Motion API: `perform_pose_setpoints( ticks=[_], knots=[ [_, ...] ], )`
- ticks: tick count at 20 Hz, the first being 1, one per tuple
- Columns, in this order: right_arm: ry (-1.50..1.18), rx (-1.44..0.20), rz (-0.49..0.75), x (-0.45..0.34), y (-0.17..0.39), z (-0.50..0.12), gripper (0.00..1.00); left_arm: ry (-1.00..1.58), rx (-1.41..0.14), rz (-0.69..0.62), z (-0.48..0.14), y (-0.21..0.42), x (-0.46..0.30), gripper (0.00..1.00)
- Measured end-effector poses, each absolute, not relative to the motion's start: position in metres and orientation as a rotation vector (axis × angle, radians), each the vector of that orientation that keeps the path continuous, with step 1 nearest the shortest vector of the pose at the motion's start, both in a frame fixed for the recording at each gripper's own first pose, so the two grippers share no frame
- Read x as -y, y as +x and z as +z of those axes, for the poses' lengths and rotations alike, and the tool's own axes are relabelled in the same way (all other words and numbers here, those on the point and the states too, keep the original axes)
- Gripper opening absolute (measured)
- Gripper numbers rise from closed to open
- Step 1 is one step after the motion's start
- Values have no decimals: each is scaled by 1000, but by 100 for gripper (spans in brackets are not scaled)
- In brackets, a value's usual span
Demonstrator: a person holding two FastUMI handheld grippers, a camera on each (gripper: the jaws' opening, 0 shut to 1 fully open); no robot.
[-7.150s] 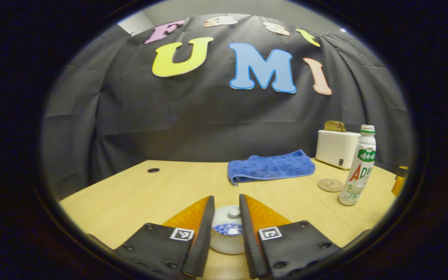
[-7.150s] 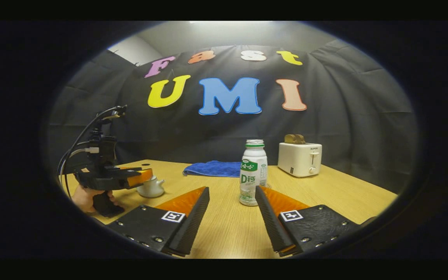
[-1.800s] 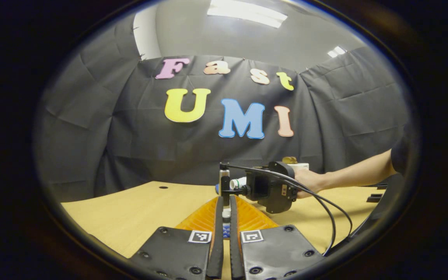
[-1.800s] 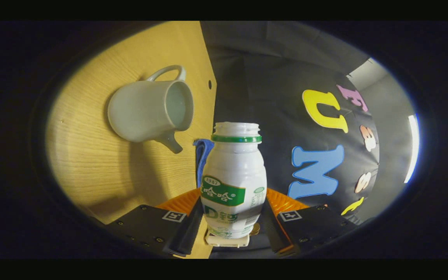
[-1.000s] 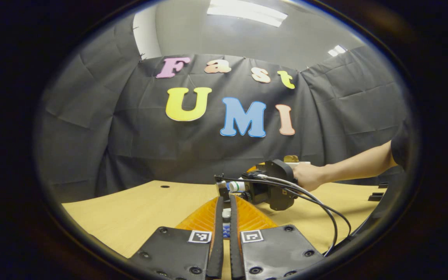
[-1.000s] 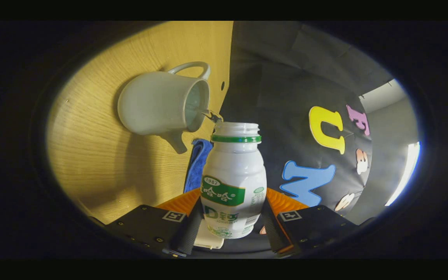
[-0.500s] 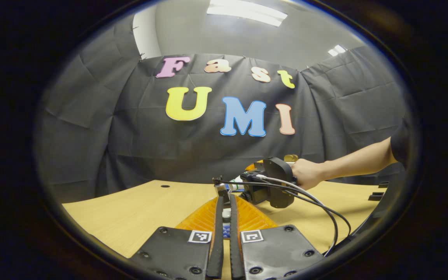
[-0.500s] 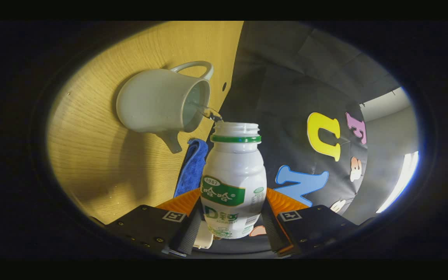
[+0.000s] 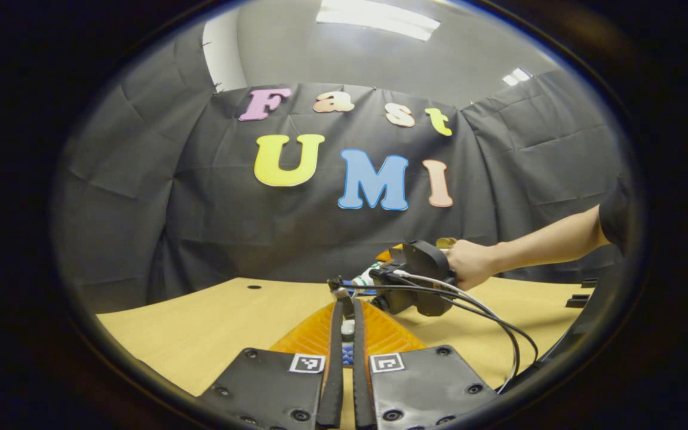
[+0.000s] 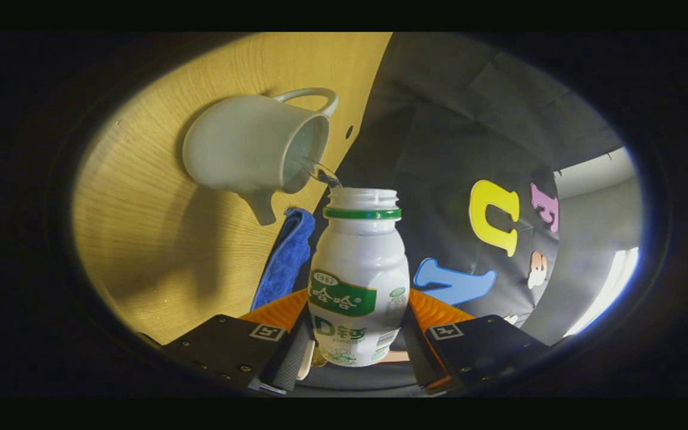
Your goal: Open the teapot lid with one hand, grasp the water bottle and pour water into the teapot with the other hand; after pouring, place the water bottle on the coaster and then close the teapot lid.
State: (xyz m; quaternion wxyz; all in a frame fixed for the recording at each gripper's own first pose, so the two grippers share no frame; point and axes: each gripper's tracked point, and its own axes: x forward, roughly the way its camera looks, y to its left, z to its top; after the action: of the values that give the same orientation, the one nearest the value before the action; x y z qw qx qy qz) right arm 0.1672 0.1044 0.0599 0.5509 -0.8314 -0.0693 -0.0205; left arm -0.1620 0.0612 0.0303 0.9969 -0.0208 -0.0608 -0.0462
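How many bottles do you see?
1. The bottle is tipped toward the open teapot, held between the right gripper's fingers, with water running from its mouth. Others may be hidden.

Ceiling light panels (image 9: 378,20) glare overhead in the left gripper view, lighting the table (image 9: 212,322) evenly. In the right gripper view the teapot (image 10: 248,149) casts a soft shadow on the wood. Fisheye bending warps both views' edges; focus stays sharp.
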Motion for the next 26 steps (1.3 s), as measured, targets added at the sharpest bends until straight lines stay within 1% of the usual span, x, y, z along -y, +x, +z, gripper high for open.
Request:
perform_pose_setpoints(
  ticks=[4,5,6,12,13,14,15,16,17,18,21,22,26],
  knots=[
    [-2004,188,-55,-106,168,65,72,-40,119,-95,29,-162,-61,17],
    [-2015,197,-57,-108,167,67,72,-41,120,-97,30,-162,-61,13],
    [-2025,204,-58,-109,167,68,72,-40,120,-97,29,-161,-60,17],
    [-2072,249,-66,-117,171,68,72,-31,127,-94,32,-163,-61,17],
    [-2078,256,-68,-118,170,68,72,-33,128,-94,32,-163,-61,13],
    [-2084,263,-66,-120,169,68,72,-32,128,-93,33,-163,-61,17],
    [-2094,272,-67,-121,170,70,72,-30,128,-90,33,-163,-61,17],
    [-2109,283,-72,-123,169,72,72,-27,129,-89,33,-164,-62,13],
    [-2121,290,-74,-125,169,73,72,-26,130,-91,33,-165,-62,17],
    [-2133,295,-78,-126,170,74,72,-25,129,-93,33,-165,-61,13],
    [-2180,319,-88,-130,171,76,72,-21,125,-92,32,-164,-60,13],
    [-2195,327,-91,-130,171,77,72,-21,124,-91,32,-164,-61,17],
    [-2230,338,-89,-133,169,78,72,-19,120,-89,31,-163,-61,17]
  ],
)
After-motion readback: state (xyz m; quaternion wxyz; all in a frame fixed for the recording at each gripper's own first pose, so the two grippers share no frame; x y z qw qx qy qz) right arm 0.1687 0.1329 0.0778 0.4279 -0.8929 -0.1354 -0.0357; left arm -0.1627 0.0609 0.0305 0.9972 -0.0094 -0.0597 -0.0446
